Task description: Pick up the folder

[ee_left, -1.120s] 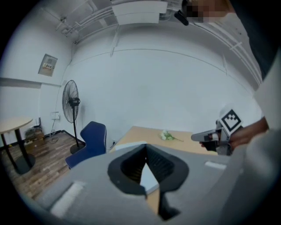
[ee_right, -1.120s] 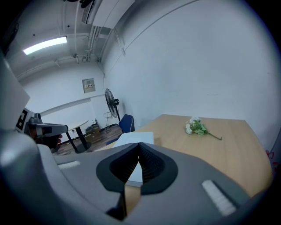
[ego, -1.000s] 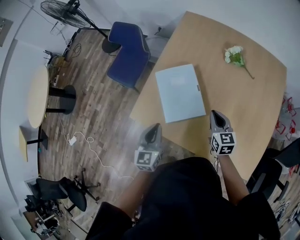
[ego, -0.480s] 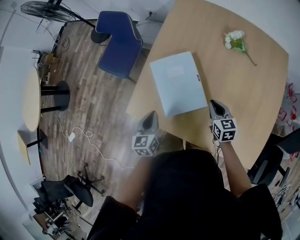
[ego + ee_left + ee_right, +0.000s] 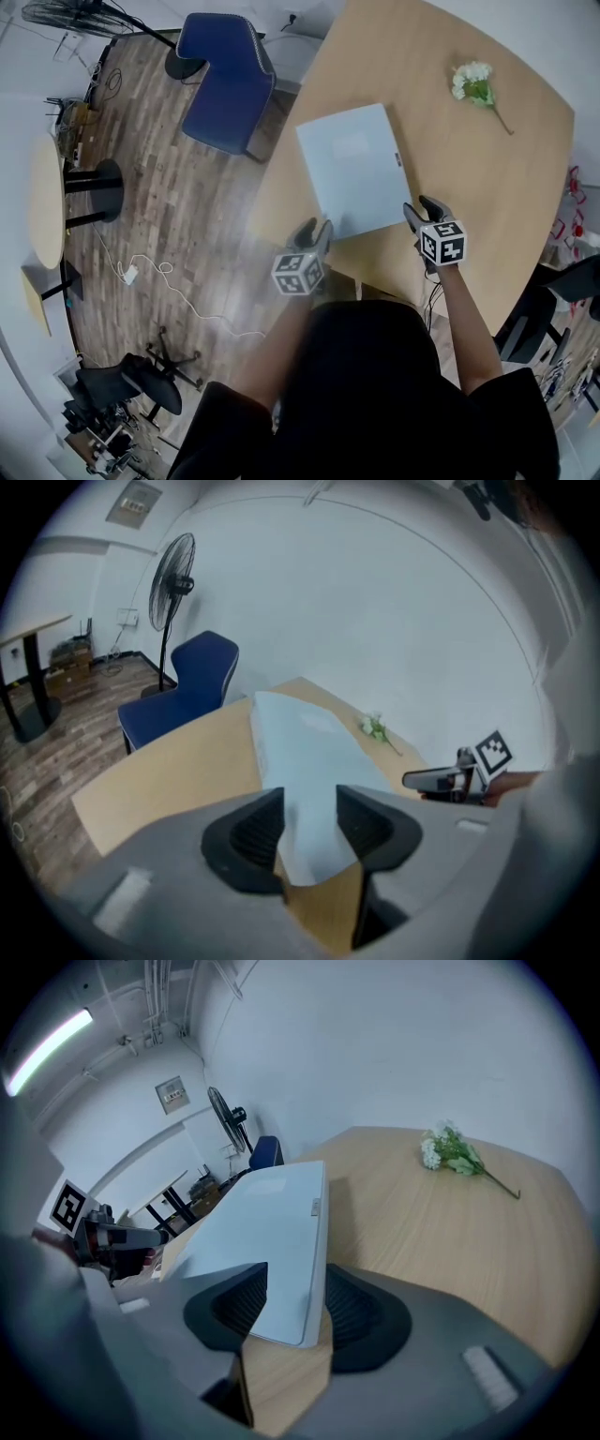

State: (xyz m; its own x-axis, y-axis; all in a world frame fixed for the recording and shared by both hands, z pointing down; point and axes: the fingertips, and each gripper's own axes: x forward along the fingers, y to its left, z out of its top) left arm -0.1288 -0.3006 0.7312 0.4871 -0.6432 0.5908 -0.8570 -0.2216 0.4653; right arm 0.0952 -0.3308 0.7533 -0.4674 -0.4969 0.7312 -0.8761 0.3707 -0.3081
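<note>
Wood-plank floor (image 5: pixel 159 206), a blue chair (image 5: pixel 225 80) and a big round wooden desk (image 5: pixel 487 178) that fills the upper right of the head view. The pale blue folder (image 5: pixel 354 169) lies flat on the desk, close to the edge nearest the person, with a little bunch of white flowers (image 5: pixel 473 84) well apart from it toward the far side.

Both claws sit right at the folder's near edge, one per corner. The left claw (image 5: pixel 316 230) is just beside the near-left corner, out at the desk's rim. In its own view the left claw (image 5: pixel 309 803) has its jaws apart, and the folder (image 5: pixel 309 752) shows in the gap between them – not pinched.

The right claw (image 5: pixel 420 208) is at the near-right corner. In its own view the right claw (image 5: pixel 292 1293) is spread open too, with the corner and side edge of the folder (image 5: pixel 262 1222) running into the gap. I can't tell whether either pad actually touches it.
</note>
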